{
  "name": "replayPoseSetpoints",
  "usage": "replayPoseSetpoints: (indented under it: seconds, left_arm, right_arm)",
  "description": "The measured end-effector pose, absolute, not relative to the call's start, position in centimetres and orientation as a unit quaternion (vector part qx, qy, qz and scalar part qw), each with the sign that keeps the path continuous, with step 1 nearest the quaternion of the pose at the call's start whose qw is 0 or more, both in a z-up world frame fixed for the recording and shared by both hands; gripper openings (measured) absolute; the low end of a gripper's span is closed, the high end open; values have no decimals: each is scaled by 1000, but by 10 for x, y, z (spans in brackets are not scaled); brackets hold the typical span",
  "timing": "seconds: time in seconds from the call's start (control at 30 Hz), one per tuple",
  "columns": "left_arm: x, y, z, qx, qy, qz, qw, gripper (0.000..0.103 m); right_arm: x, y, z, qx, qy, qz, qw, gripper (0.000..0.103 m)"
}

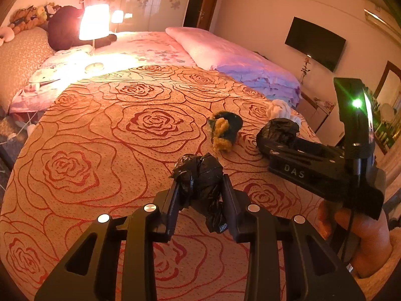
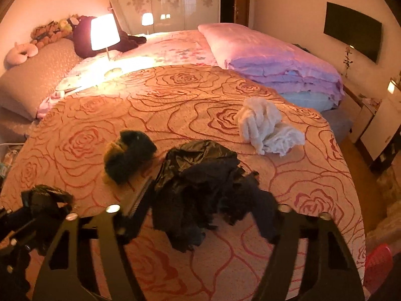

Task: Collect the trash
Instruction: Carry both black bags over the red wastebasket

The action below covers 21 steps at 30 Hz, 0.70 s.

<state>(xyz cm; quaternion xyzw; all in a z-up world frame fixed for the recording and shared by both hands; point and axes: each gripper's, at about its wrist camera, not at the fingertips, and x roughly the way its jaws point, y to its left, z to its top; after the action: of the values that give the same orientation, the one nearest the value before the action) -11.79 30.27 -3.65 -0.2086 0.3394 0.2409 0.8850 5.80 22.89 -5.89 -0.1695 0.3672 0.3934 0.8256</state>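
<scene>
My left gripper is shut on a crumpled black plastic wad, held just above the rose-patterned bedspread. My right gripper is shut on a larger crumpled black plastic bag; it shows in the left wrist view at the right. A dark green and yellow fuzzy clump lies on the bedspread between the grippers, also in the right wrist view. A crumpled white tissue lies farther right near the bed's edge.
A lit lamp stands on the bed at the far left. Folded pink and blue quilts lie at the back right. Plush toys line the headboard. A TV hangs on the right wall. Something red sits on the floor.
</scene>
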Motion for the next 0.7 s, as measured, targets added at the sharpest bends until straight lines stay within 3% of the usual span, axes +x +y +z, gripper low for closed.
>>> replayPoseSetpoints:
  seconds: [0.2, 0.7]
  left_arm:
    - [-115, 299, -37, -204, 342, 239, 886, 30]
    - [-108, 274, -36, -184, 348, 223, 892, 30]
  right_arm:
    - [58, 211, -58, -157, 370, 400, 824, 46]
    - [28, 145, -50, -127, 373, 404, 825, 45]
